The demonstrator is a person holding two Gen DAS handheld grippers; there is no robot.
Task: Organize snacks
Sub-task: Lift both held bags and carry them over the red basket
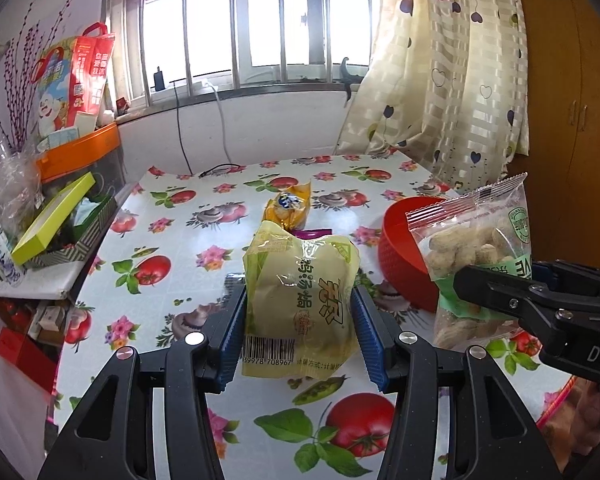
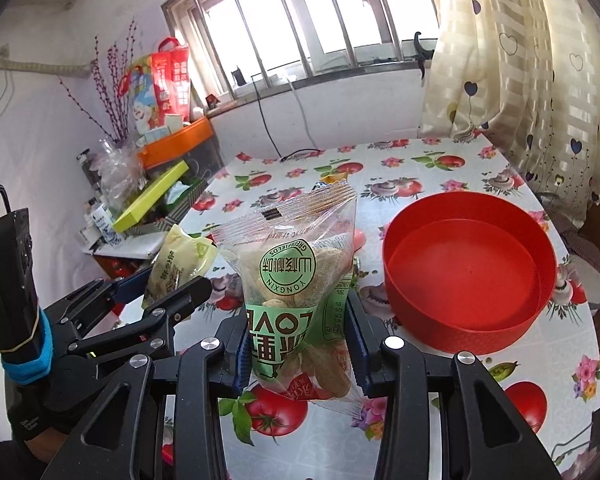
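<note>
The yellow snack packet is held between the two blue pads of the left gripper, which press on its left and right sides. The packet stands upright above the table, with its barcode at the bottom, near the base of the fingers. In the right wrist view the same yellow snack packet shows to the left of the right fingers, clamped in the left gripper.

The peanut bag, clear on top with a green printed band, is gripped by the right gripper; its pads close on the lower part of the bag and the sealed top edge points away from the fingers. Its print is upside down in this view. In the left wrist view the peanut bag hangs to the right of the left fingers, and one finger of the right gripper crosses its lower part.

The red bowl sits on the table just to the right of the right fingers and a little ahead of them. Nothing lies inside it. Beyond the left fingertips an orange-yellow snack packet lies on the flowered tablecloth, and a purple item shows just behind the held yellow packet; what it is cannot be told. Far ahead are the barred window and a heart-patterned curtain.
</note>
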